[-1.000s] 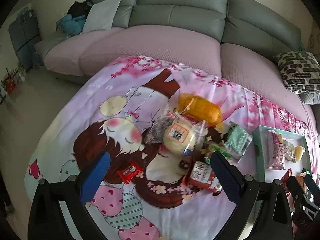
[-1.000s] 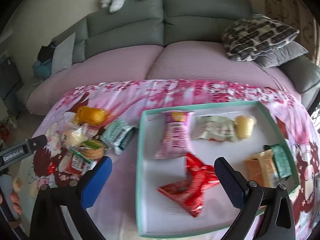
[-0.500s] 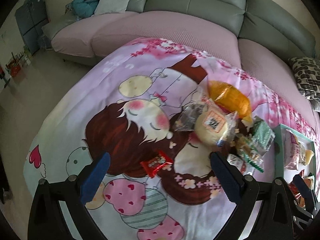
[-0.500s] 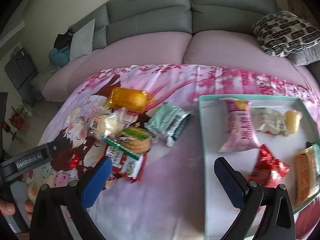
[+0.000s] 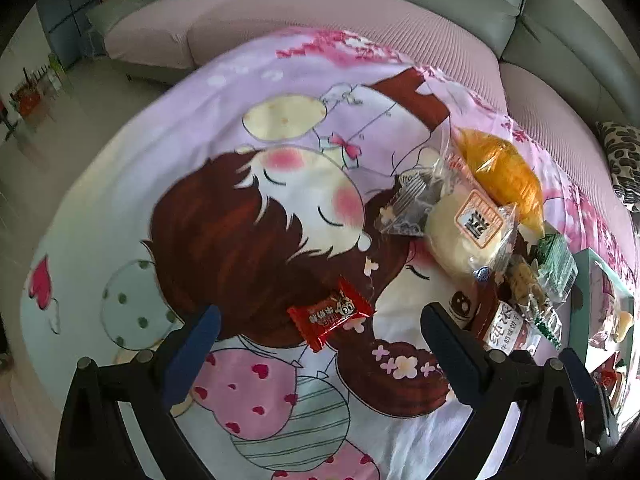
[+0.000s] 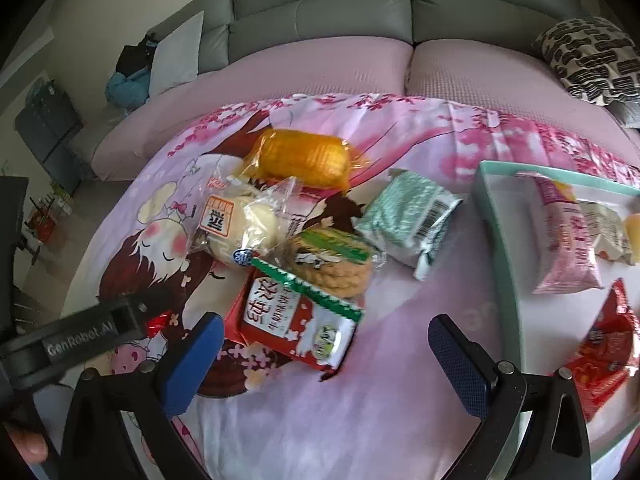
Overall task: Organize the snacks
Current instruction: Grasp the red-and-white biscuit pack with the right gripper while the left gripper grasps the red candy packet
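- While most of the loose snacks sit in a heap on the cartoon-printed pink cloth [image 5: 248, 168] covering the tabletop, one small red foil candy packet [image 5: 331, 317] lies apart from them, flat on the cloth, just ahead of the left hand-held gripper [image 5: 320, 332] and roughly between its blue-padded fingers.
- The left hand-held gripper is spread wide and holds nothing; the packet looks like its likely target.
- To take it well, I would lower the fingers either side of the packet's narrow width, press lightly into the cloth, and close slowly, since thin foil can slide or the cloth can bunch into the pinch.
- The right hand-held gripper [image 6: 326, 338] is also spread and empty, hanging above a red-and-white printed pouch [image 6: 298, 326] at the near edge of the heap.
- Overlapping that pouch are a clear-wrapped stack of round biscuits [image 6: 334, 262], a pale round bun in clear wrap [image 6: 240, 226] and an orange cake in glossy wrap [image 6: 302, 158]; a green-silver foil packet [image 6: 408, 212] lies just beside them.
- The shallow teal-rimmed white tray [image 6: 498, 248] to the right already holds a pink packet [image 6: 562, 236] and a red one [image 6: 604, 344], so sorting seems partway done.
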`<act>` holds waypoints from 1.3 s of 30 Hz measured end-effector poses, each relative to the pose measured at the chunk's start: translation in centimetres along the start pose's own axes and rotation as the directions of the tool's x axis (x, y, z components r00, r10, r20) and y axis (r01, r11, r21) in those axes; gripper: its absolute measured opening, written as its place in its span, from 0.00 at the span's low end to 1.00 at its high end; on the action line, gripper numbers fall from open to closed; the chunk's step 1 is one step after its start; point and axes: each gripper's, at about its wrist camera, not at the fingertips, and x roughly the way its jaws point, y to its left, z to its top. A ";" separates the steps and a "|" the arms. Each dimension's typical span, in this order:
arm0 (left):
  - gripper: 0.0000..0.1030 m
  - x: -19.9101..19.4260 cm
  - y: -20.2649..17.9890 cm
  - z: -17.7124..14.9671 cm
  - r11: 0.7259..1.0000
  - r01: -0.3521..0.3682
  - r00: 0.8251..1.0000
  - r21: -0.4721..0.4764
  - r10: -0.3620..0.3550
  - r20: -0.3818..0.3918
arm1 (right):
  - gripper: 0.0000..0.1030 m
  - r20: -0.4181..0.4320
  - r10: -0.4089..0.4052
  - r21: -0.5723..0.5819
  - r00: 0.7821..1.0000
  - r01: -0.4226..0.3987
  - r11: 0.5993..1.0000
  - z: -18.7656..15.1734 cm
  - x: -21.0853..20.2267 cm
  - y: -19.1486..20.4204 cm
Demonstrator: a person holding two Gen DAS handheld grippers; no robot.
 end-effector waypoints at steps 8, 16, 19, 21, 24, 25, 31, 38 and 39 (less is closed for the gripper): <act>0.96 1.7 0.5 -0.4 0.999 0.020 0.999 -0.051 -0.022 -0.048 | 1.00 -0.008 -0.011 -0.054 1.000 0.010 0.998 -0.2 1.7 1.8; 0.76 1.8 0.4 -0.3 0.998 -0.017 0.999 -0.053 0.015 -0.037 | 1.00 -0.006 -0.040 -0.076 0.999 0.039 0.996 -0.4 2.8 2.5; 0.72 1.8 0.5 -0.2 0.998 -0.020 0.999 -0.054 0.018 -0.034 | 1.00 -0.010 -0.042 -0.080 0.999 0.041 0.996 -0.5 3.1 2.6; 0.65 1.8 0.6 -0.1 0.998 -0.019 0.999 -0.060 0.018 -0.029 | 1.00 -0.007 -0.043 -0.081 0.999 0.043 0.996 -0.5 3.2 2.7; 0.56 1.7 0.8 0.0 0.998 -0.026 0.999 -0.064 0.025 -0.023 | 1.00 -0.006 -0.042 -0.076 0.999 0.042 0.996 -0.4 3.5 2.7; 0.54 1.6 0.9 0.0 0.998 -0.027 0.999 -0.064 0.026 -0.021 | 1.00 -0.008 -0.044 -0.073 0.999 0.043 0.996 -0.5 3.6 2.7; 0.37 1.6 0.6 -0.1 0.999 -0.033 0.999 -0.044 0.032 -0.012 | 0.91 0.005 -0.052 -0.059 0.999 0.052 0.997 -0.3 3.5 2.5; 0.28 1.7 0.4 0.0 0.999 -0.021 1.000 -0.033 0.021 -0.006 | 0.75 0.014 -0.049 -0.048 0.999 0.049 0.998 -0.3 3.2 2.1; 0.27 1.7 0.5 0.1 0.999 -0.016 1.000 -0.037 0.016 -0.005 | 0.75 0.013 -0.044 -0.045 0.999 0.045 0.998 -0.2 3.2 2.0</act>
